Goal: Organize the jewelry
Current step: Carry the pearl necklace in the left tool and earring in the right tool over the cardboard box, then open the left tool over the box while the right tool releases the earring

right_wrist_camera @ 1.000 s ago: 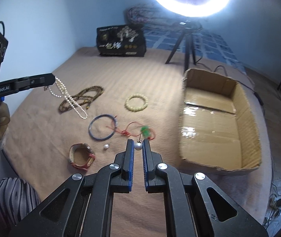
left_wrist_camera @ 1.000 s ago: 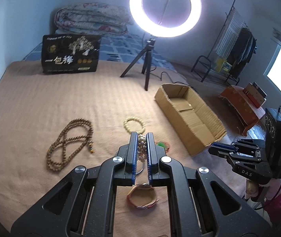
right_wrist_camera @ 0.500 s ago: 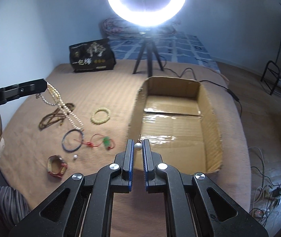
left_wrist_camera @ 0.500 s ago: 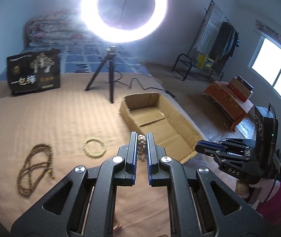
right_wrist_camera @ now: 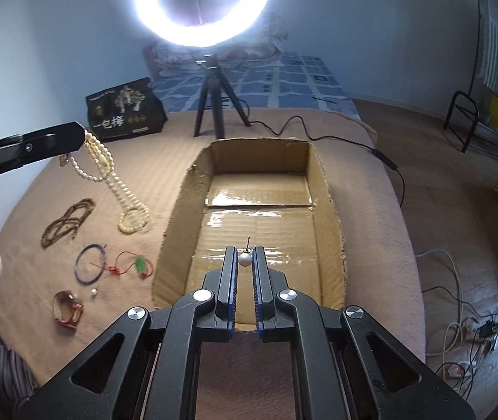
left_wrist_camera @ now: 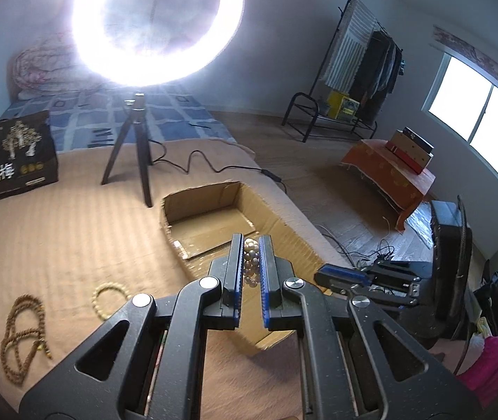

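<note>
Right gripper (right_wrist_camera: 245,260) is clamped on a pearl earring (right_wrist_camera: 244,259), held at the fingertips above the near end of the cardboard box (right_wrist_camera: 179,206), its wire hook pointing away over the box floor. Left gripper (left_wrist_camera: 249,262) is closed on a pearl necklace (left_wrist_camera: 250,262); the right wrist view shows the strand (right_wrist_camera: 123,189) hanging in loops from the tips, left of the box and apparently outside its left wall.

Left of the box, nearest first, on the tan blanket (right_wrist_camera: 39,182): a woven bangle (right_wrist_camera: 67,309), a loose pearl (right_wrist_camera: 93,292), a blue hoop (right_wrist_camera: 91,263), a red cord with green pendant (right_wrist_camera: 133,266), a brown bead strand (right_wrist_camera: 67,222) and a yellow bead bracelet (left_wrist_camera: 109,299). Beyond the box stand a ring light tripod (right_wrist_camera: 210,105) and a black bag (right_wrist_camera: 124,113).

Risks, as judgement:
- The earring is gripped on a round surface at the very tips; it may squirt out sideways on release and roll.
- The necklace, if released where it hangs, likely lands on the blanket, not in the box.
- Swinging loops could catch the box rim.
</note>
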